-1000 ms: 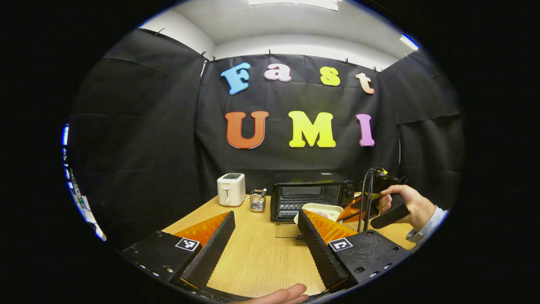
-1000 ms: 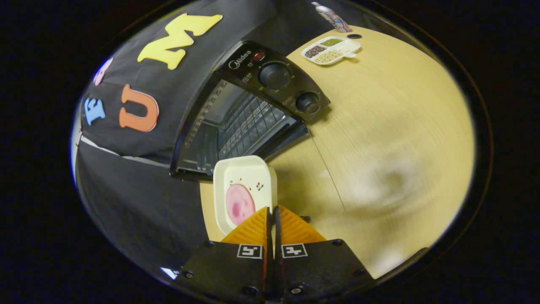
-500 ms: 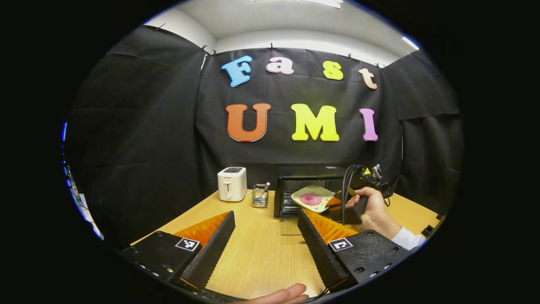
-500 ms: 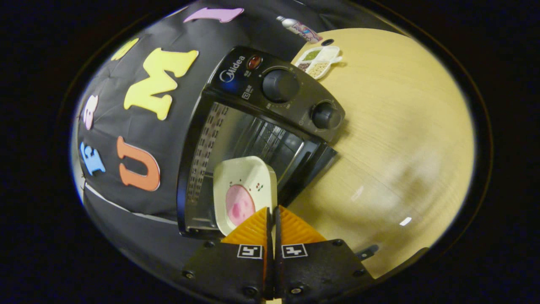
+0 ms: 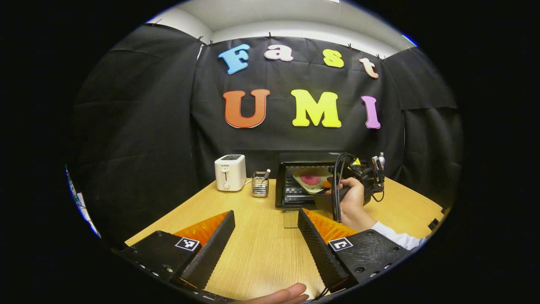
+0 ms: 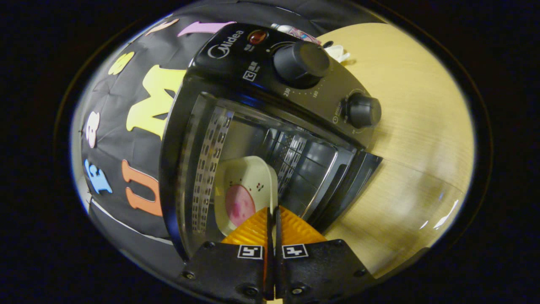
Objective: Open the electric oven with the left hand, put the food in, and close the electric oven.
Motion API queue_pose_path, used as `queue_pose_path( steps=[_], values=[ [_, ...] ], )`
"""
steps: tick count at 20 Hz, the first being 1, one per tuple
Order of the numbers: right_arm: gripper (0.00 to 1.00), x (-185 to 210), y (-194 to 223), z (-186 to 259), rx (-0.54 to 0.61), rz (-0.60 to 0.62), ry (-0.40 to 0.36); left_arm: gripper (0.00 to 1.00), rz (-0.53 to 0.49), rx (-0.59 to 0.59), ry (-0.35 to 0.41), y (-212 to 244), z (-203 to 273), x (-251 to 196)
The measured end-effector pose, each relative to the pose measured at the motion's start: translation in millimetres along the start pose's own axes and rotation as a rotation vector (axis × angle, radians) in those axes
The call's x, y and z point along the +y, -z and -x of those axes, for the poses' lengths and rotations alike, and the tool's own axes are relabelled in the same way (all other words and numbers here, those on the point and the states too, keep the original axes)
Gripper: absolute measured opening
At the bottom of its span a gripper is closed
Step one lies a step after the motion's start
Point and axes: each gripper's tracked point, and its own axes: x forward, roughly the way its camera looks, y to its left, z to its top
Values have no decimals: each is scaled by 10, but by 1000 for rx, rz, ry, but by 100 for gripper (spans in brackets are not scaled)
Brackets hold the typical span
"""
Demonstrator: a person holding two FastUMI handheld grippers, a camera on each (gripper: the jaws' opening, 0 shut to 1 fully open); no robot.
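The black electric oven [image 5: 295, 192] stands at the back of the wooden table, its glass door [image 5: 291, 219] folded down flat. A cream plate [image 6: 244, 185] with a pink slice of food on it hangs inside the oven's [image 6: 236, 67] opening. My right gripper [image 6: 272, 210] is shut on the plate's near rim. In the left gripper view a hand holds that right gripper [image 5: 328, 185] at the oven mouth, with the plate [image 5: 311, 179] over the rack. My left gripper [image 5: 265, 214] stays open over the table, well in front of the oven, with nothing between its fingers.
A white toaster [image 5: 230, 172] and a wire holder [image 5: 260, 184] stand left of the oven. Two knobs [image 6: 301, 63] sit on the oven's control panel. A white snack tray [image 6: 339, 52] peeks out behind the oven. A hand's fingers [image 5: 282, 293] show at the bottom edge.
My right gripper carried the plate from in front of the oven, over the folded-down door, into the opening. The left gripper stayed open, about where it was.
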Motion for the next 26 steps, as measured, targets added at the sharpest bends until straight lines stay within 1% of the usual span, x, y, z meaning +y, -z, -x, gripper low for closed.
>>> queue_pose_path(
  steps=[1,3,4,5,6,7,10,11,12,13,15,16,17,18,20,21,22,24,25,26],
  values=[
    [4,-18,14,-27,-3,4,10,95,-3,1,4,12,-13,-22],
    [4,7,27,-92,1,10,1,95,-3,5,4,40,-27,-15],
    [1,15,32,-125,-4,21,-3,95,-1,4,6,44,-29,-14],
    [5,12,35,-128,-10,37,5,95,3,8,7,61,-45,-26],
    [5,15,40,-135,-13,54,10,95,7,12,7,77,-50,-22],
    [2,39,44,-141,-18,59,6,95,11,19,6,96,-56,-18],
    [4,41,14,-146,-33,76,6,95,11,26,3,114,-34,-8],
    [7,40,9,-147,-36,78,5,95,12,27,0,116,-30,3],
    [6,40,-3,-152,-37,80,2,95,16,28,0,117,-15,4],
    [10,28,-8,-163,-37,86,3,95,20,27,-1,118,-2,-3],
    [5,0,-42,-137,-45,116,-6,95,38,18,0,112,31,-15],
    [10,11,-56,-107,-51,137,-12,95,47,20,9,125,38,-47],
    [19,8,-60,-74,-57,168,-12,95,53,25,14,145,38,-63],
    [19,0,-69,-27,-66,197,-21,95,56,30,9,158,35,-53],
    [32,-56,-93,82,-90,245,-21,95,64,35,-4,167,40,-6],
    [36,-84,-103,145,-99,265,-20,95,70,37,-9,168,50,3],
    [48,-108,-122,214,-110,283,-20,95,76,42,-14,185,49,15],
    [64,-186,-158,348,-126,316,-16,95,82,56,-26,231,62,48],
    [65,-217,-178,429,-136,334,-18,95,85,65,-35,261,57,77],
    [69,-237,-187,507,-140,357,-18,95,88,73,-40,288,64,86]
  ],
)
